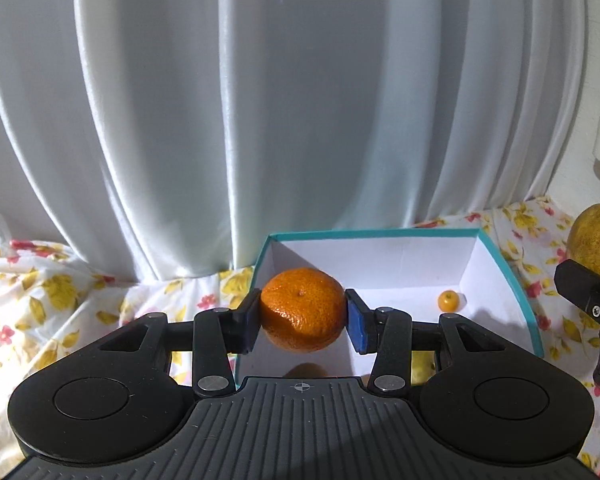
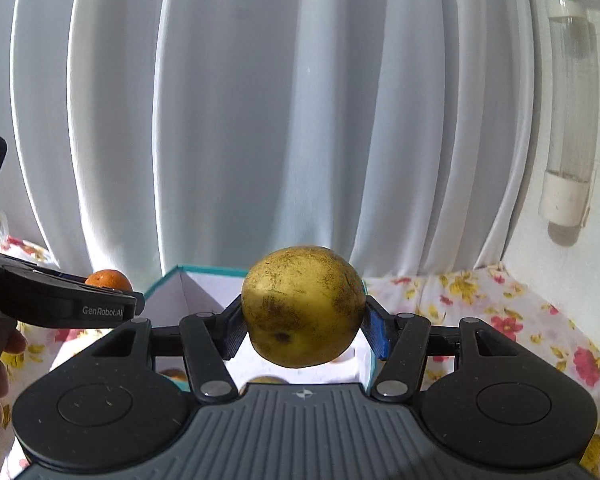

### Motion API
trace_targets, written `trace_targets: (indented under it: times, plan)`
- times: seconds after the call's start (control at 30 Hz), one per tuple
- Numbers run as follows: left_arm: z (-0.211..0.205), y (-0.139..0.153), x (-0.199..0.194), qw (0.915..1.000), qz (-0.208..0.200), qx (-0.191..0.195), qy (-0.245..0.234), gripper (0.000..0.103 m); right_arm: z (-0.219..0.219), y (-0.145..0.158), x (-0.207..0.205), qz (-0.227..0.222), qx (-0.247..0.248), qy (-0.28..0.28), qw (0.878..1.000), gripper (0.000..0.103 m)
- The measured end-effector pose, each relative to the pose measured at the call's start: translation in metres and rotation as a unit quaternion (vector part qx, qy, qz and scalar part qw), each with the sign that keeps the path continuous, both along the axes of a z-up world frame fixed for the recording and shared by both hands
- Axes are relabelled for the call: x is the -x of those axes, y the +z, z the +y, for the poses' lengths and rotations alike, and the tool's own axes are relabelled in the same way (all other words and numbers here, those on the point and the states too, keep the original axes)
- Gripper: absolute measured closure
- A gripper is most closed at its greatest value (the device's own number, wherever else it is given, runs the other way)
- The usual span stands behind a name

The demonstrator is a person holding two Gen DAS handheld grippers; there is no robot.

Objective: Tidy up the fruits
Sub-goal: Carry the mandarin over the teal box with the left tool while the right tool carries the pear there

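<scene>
My left gripper (image 1: pixel 303 316) is shut on an orange mandarin (image 1: pixel 303 309) and holds it above the left part of a white box with a teal rim (image 1: pixel 372 233). A small orange fruit (image 1: pixel 449 301) lies on the box floor at the right. My right gripper (image 2: pixel 304 322) is shut on a yellow-green speckled pear (image 2: pixel 303 306) and holds it over the same box (image 2: pixel 204 280). The pear also shows at the right edge of the left wrist view (image 1: pixel 598 240). The mandarin shows in the right wrist view (image 2: pixel 108 279) behind the left gripper's finger.
The box stands on a white cloth with yellow and red flowers (image 1: pixel 60 292). White curtains (image 1: pixel 260 100) hang close behind it. A clear bottle (image 2: pixel 572 120) hangs on the wall at the right. More fruit is partly hidden low inside the box (image 2: pixel 266 380).
</scene>
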State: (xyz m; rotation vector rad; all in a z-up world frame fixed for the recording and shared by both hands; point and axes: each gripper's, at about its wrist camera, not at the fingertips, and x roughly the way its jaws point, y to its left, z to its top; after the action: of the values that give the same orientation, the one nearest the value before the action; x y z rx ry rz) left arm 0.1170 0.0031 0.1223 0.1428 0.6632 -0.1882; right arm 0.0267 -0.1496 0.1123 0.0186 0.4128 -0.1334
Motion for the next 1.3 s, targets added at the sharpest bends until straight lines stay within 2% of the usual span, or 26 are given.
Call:
trace_targets:
  times: [0.1, 0.3, 1.3]
  plan:
    - [0.004, -0.007, -0.003, 0.9998, 0.018, 0.01, 0.007, 0.055, 0.0, -0.002, -0.004, -0.004, -0.017, -0.005, 1.0, 0.044]
    - [0.005, -0.018, -0.008, 0.9995, 0.03, 0.005, 0.01, 0.055, -0.001, -0.026, -0.01, 0.027, -0.05, -0.002, 0.998, 0.044]
    - [-0.003, -0.062, -0.04, 0.9963, 0.084, -0.016, 0.006, 0.055, -0.005, -0.065, -0.048, 0.08, -0.03, -0.012, 0.996, 0.044]
